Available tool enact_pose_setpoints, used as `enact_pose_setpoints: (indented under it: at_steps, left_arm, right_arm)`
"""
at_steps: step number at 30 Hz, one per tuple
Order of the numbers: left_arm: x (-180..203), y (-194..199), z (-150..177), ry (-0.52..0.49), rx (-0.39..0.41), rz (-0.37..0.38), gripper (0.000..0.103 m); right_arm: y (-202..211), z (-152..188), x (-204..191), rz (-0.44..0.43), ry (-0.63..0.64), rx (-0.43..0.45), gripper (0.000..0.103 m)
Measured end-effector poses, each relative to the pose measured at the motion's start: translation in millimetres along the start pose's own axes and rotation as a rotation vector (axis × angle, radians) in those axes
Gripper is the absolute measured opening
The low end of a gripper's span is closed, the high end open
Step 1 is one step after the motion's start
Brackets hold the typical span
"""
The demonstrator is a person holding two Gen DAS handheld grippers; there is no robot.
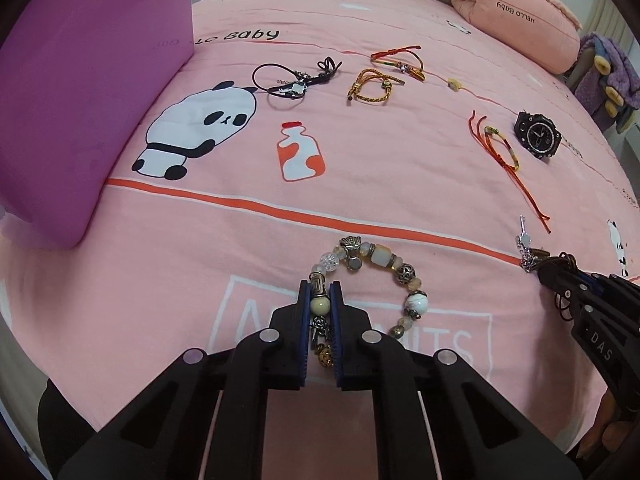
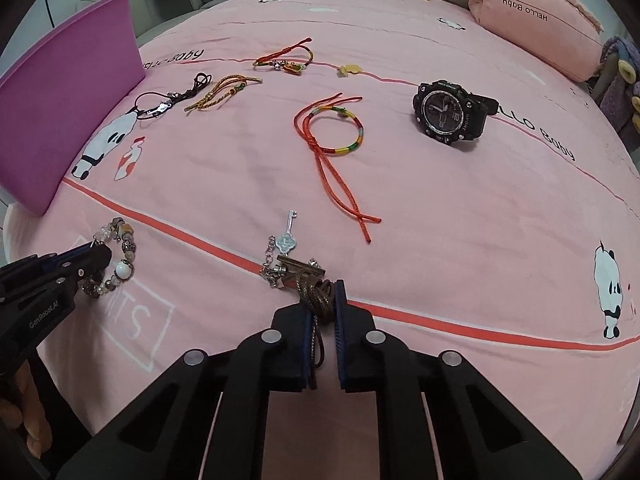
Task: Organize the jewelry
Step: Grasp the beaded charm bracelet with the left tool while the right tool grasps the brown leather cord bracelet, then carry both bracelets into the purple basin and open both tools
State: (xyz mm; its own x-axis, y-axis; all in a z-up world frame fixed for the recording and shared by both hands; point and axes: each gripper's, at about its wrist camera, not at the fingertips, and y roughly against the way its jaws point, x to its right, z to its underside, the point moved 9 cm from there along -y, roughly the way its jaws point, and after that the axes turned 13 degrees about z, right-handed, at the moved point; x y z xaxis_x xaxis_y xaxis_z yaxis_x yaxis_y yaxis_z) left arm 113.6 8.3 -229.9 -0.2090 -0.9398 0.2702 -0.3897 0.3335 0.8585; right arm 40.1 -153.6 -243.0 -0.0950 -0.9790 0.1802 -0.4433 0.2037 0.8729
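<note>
Soft, even indoor light, perhaps from overhead, casts only faint shadows on the pink bedsheet point(image 1: 360, 152). Both fisheye views bend strongly at the dark-vignetted edges; the centres stay sharp.

A purple box point(image 1: 80, 92) stands tall on the left side of the bed point(image 2: 460, 240) and blocks that side. Ahead, the pink cover lies bare between the orange stripe point(image 1: 280, 210) and the scattered pieces beyond it. Farther on, a black cord bracelet point(image 1: 288, 84), a gold braided one point(image 1: 370, 88) and a red one point(image 1: 400, 62) lie near each other. To the right, a red string bracelet point(image 2: 332, 136) and a black watch point(image 2: 450, 114) lie apart, with open cover between them. A pink pillow point(image 2: 536, 36) closes the far right corner.
</note>
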Motion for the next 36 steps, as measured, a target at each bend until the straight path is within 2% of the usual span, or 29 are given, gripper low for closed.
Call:
enact_pose_setpoints:
  at_steps: [6,14,19,24,36]
  left_arm:
    - [5,10,4,0.003,-0.001,0.049,0.009]
    - [27,34,-2,-0.021,0.018,0.136,0.009]
    - [30,55,-14,-0.031,0.052,0.151,0.009]
    - [29,82,-29,-0.031,0.122,0.156,0.009]
    - [26,145,-68,-0.089,0.227,0.173,0.009]
  right_arm:
    - [14,0,6,-0.066,-0.067,-0.007,0.009]
    - [42,-6,10,-0.092,-0.093,0.028,0.009]
    - [63,-15,10,-0.096,-0.1,0.067,0.009]
    - [88,-26,5,-0.11,-0.099,0.112,0.009]
    - [135,-62,-26,-0.167,-0.077,0.199,0.009]
